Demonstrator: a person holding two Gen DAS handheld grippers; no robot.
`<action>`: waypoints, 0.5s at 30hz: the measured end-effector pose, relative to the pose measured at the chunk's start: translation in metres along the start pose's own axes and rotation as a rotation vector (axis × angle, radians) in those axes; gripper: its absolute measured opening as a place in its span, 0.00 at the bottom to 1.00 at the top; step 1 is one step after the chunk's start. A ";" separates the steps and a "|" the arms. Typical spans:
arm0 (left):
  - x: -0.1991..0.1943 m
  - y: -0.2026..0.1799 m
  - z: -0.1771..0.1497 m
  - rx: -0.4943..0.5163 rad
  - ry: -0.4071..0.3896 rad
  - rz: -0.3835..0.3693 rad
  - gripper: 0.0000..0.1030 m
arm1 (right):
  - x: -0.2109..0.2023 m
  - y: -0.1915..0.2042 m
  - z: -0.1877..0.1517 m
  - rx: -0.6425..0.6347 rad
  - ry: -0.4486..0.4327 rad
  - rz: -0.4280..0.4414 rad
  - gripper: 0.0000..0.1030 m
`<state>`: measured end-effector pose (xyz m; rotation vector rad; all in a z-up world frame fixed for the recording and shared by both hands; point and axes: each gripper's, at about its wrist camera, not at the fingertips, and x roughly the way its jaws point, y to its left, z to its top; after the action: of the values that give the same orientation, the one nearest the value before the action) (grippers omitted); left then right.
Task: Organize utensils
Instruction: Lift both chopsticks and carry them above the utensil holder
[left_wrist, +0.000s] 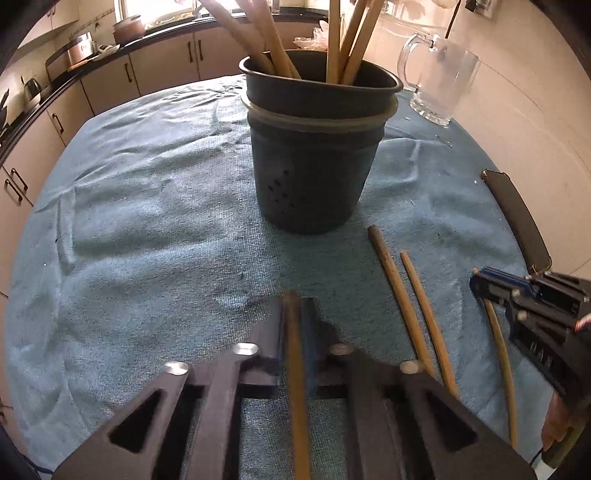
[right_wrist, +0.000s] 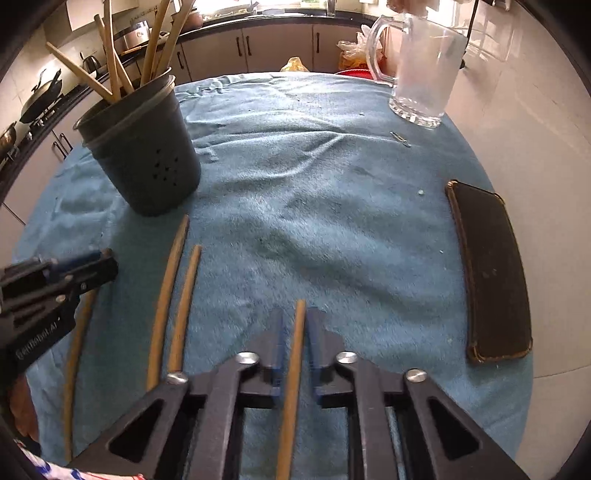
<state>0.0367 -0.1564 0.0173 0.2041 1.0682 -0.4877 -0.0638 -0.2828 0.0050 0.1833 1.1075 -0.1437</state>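
Note:
A dark utensil holder (left_wrist: 314, 155) with several wooden handles in it stands on the blue towel; it also shows in the right wrist view (right_wrist: 144, 151). My left gripper (left_wrist: 297, 314) is shut on a wooden stick (left_wrist: 295, 369) low over the towel. My right gripper (right_wrist: 295, 321) straddles another wooden stick (right_wrist: 293, 369), with small gaps between its jaws and the stick. Two loose sticks (left_wrist: 413, 306) lie between the grippers, and also show in the right wrist view (right_wrist: 173, 302). The right gripper shows in the left wrist view (left_wrist: 480, 284) over its stick (left_wrist: 502, 369).
A glass mug (right_wrist: 421, 70) stands at the far right of the table. A dark phone case (right_wrist: 487, 273) lies at the right edge. The blue towel (right_wrist: 332, 206) covers the round table. Kitchen counters and cabinets lie behind.

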 end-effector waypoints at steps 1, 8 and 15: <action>-0.001 0.001 -0.001 -0.010 -0.004 -0.006 0.07 | 0.000 -0.002 0.001 0.006 -0.003 0.009 0.05; -0.043 0.003 -0.007 -0.057 -0.117 -0.045 0.06 | -0.035 -0.005 -0.005 0.043 -0.126 0.096 0.05; -0.127 -0.004 -0.027 -0.035 -0.319 -0.059 0.07 | -0.107 -0.003 -0.020 0.026 -0.326 0.125 0.05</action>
<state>-0.0357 -0.1130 0.1156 0.0606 0.7716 -0.5344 -0.1293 -0.2785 0.0920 0.2425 0.7680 -0.0727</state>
